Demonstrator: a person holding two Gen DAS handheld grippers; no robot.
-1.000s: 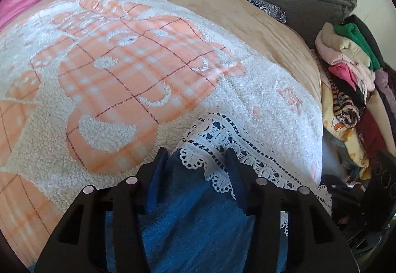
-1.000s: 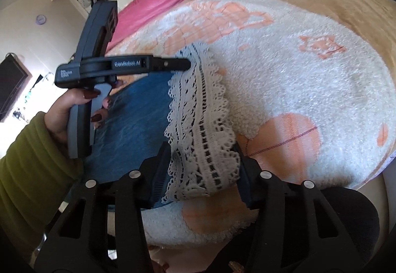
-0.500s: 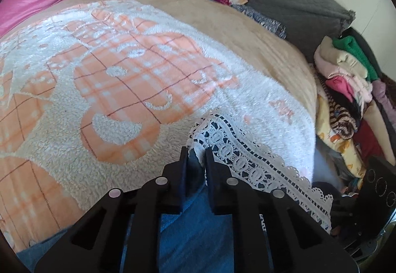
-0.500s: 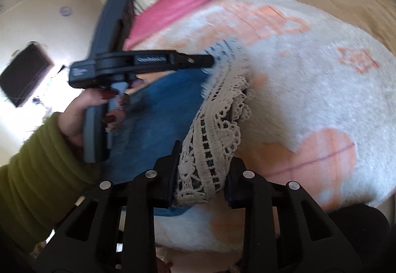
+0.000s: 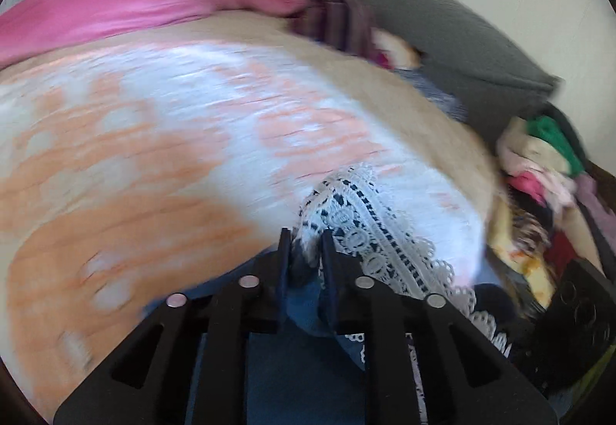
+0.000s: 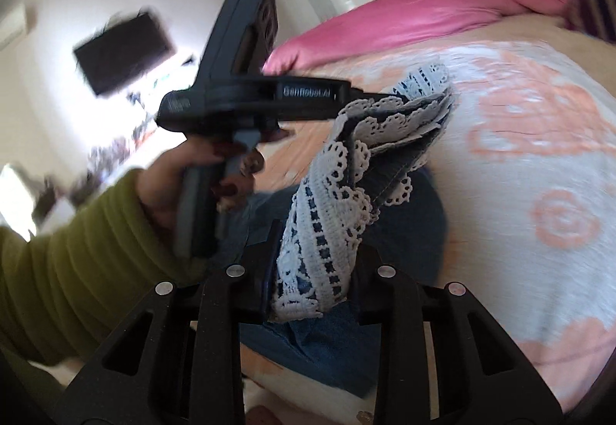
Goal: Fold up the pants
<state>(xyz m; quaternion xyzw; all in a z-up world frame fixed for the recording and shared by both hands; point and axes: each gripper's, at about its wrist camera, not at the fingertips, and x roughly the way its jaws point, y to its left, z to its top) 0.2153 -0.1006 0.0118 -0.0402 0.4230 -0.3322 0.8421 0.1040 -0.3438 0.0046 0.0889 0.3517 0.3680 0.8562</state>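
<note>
The pants are blue denim with a wide white lace hem. My left gripper is shut on the hem's near corner, lace spilling out to the right of it. My right gripper is shut on the other end of the lace hem. The hem hangs lifted between the two grippers above the bed. In the right wrist view the left gripper's body and the hand in an olive sleeve sit at upper left. Both views are motion-blurred.
The bed carries a white and orange fleece blanket over a tan cover. A pink duvet and a grey pillow lie at the far end. A heap of clothes is piled to the right. A wall TV hangs at left.
Both grippers went from open around the lace hem to shut on it. They have lifted the hem off the blanket and swung it up toward the head of the bed.
</note>
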